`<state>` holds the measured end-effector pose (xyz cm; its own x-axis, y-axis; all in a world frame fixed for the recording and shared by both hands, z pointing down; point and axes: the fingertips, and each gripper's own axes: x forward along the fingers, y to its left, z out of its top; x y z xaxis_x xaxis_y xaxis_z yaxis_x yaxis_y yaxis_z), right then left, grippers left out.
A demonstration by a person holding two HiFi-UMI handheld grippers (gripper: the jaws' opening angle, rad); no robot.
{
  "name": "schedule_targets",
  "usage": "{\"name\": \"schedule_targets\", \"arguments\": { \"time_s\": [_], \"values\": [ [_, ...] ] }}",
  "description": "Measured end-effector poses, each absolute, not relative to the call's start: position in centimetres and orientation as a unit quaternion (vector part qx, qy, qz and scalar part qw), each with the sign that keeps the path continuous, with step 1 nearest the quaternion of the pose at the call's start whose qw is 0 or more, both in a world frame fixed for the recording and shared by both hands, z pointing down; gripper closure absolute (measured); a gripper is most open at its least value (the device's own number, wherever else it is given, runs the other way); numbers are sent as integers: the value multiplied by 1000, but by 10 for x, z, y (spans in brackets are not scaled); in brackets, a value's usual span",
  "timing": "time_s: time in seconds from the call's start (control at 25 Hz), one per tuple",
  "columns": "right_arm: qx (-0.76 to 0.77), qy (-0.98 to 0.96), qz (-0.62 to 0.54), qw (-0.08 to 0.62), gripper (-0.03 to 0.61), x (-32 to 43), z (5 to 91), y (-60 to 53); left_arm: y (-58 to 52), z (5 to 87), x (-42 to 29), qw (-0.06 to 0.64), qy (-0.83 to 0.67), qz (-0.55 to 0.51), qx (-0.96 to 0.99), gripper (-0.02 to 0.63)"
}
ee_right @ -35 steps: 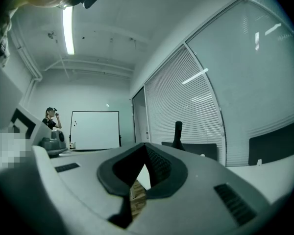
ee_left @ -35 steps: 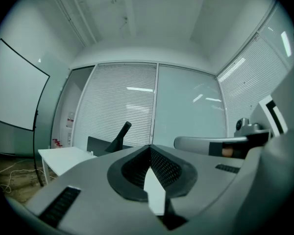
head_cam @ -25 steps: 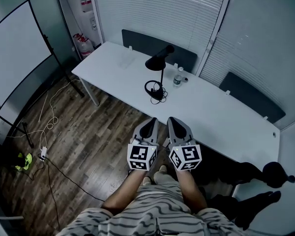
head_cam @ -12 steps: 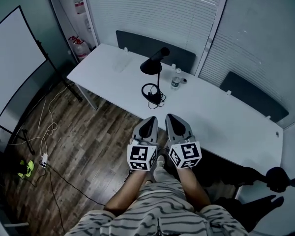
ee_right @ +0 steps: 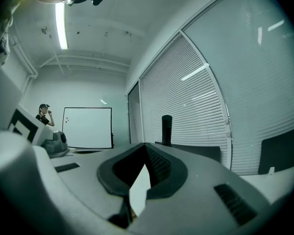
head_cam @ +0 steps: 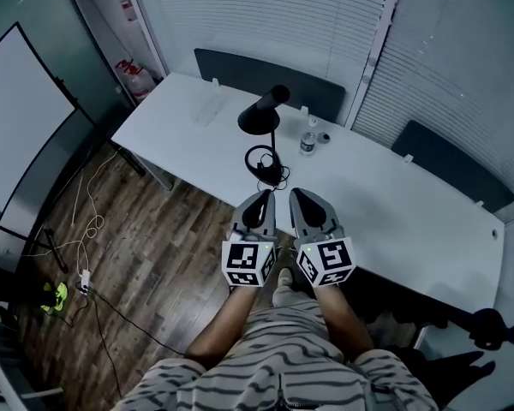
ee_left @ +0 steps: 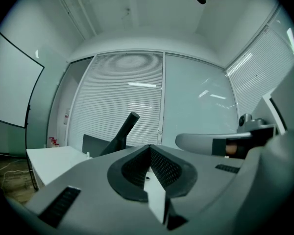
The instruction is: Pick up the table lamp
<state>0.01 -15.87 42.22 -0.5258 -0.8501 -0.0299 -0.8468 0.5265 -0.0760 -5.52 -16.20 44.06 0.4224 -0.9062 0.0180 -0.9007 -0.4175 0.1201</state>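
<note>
The black table lamp [head_cam: 260,116] stands on the long white table [head_cam: 188,127], its ring base [head_cam: 266,162] near the table's front edge. My left gripper [head_cam: 262,201] and right gripper [head_cam: 301,199] are side by side, level, both shut and empty, their tips just short of the lamp's base over the table's front edge. In the left gripper view the lamp's slanted head [ee_left: 120,133] rises beyond the shut left gripper [ee_left: 149,149]. In the right gripper view the lamp's top [ee_right: 166,128] stands just past the shut right gripper [ee_right: 146,148].
A small water bottle [head_cam: 308,138] stands right of the lamp. Dark chair backs [head_cam: 265,75] line the table's far side by the blinds. A whiteboard on a stand [head_cam: 21,118] and loose cables [head_cam: 81,221] are at left. A person [ee_right: 43,112] stands far off.
Both grippers have come forward together towards the table; their tips are now close to the lamp's base. Neither has opened.
</note>
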Motion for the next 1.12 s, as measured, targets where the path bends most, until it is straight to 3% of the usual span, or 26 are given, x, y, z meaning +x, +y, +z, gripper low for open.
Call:
{"name": "schedule_targets", "arguments": {
  "time_s": [1.12],
  "values": [
    [-466,881,-68,37,568,31,439,-281,-284,456,-24,62,-558,-7,827,606]
  ]
}}
